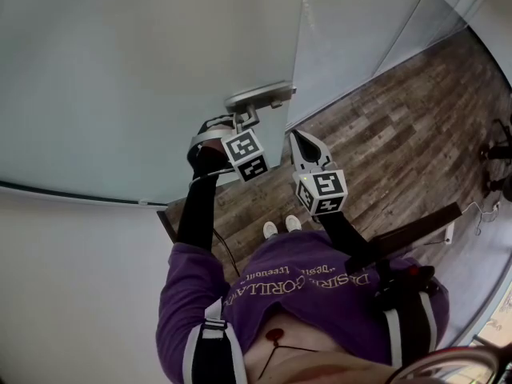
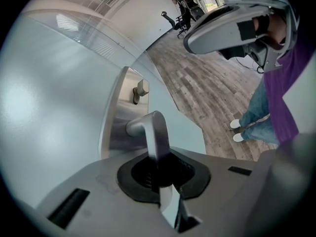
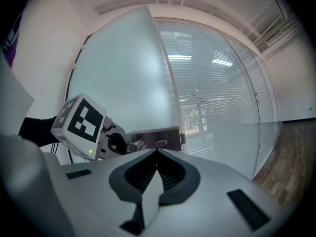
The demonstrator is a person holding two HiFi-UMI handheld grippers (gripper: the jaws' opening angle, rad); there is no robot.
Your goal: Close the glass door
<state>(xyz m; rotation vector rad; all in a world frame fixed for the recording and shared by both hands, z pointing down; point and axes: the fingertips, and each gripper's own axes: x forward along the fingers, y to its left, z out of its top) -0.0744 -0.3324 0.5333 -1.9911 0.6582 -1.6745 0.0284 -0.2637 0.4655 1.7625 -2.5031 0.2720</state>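
Frosted glass door ajar, free edge just ahead. Left gripper pinching brushed-metal lever handle; right gripper pressed together, empty, near edge. We judge risk: smooth lever slips from pinch mid-swing, door stops short.

Head view steeply down; both gripper views close, sharing door handle.

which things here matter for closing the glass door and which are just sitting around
For the job:
- frosted glass door
- silver metal lever handle
- left tongs, shut on that handle

Just around:
- right tongs, shut and empty
- black office chair
- wood-plank floor
- glass partition with blinds
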